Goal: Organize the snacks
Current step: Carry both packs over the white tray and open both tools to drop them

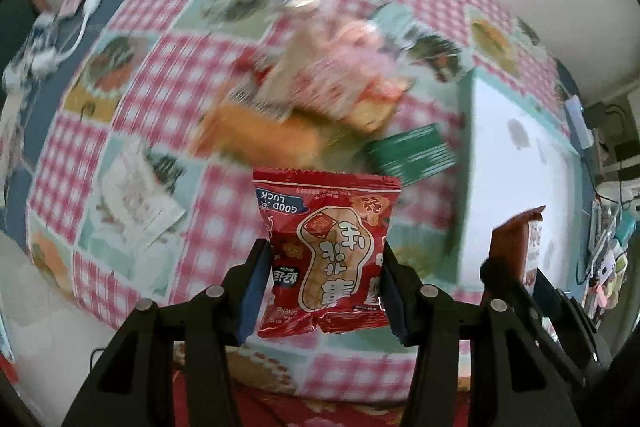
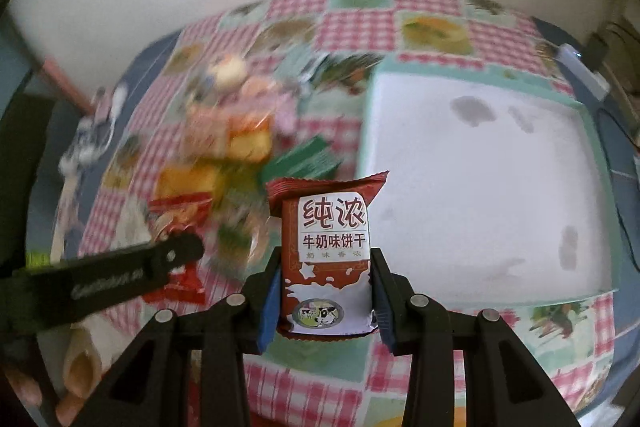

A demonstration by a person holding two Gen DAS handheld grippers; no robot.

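The left tongs (image 1: pixel 325 281) are clamped on a red peanut packet (image 1: pixel 326 255), the right tongs (image 2: pixel 325 291) on a brown milk biscuit packet (image 2: pixel 329 259), both lifted above the surface (image 1: pixel 224 223). The white tray (image 2: pixel 480 195) toward its right edge looks bare, while a heap of snacks (image 2: pixel 224 143) waits mid-surface, so sorting appears barely begun.

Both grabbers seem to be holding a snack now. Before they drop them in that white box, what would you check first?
1. Left gripper clamps the red peanut packet: ok.
2. Right gripper clamps the milk biscuit packet: ok.
3. White box has room, nothing lying inside: ok.
4. Grippers apart from each other: ok, though close.
5. Packets directly over the box: cannot tell.
6. Remaining snack pile sharp enough to plan from: not ok, blurred.
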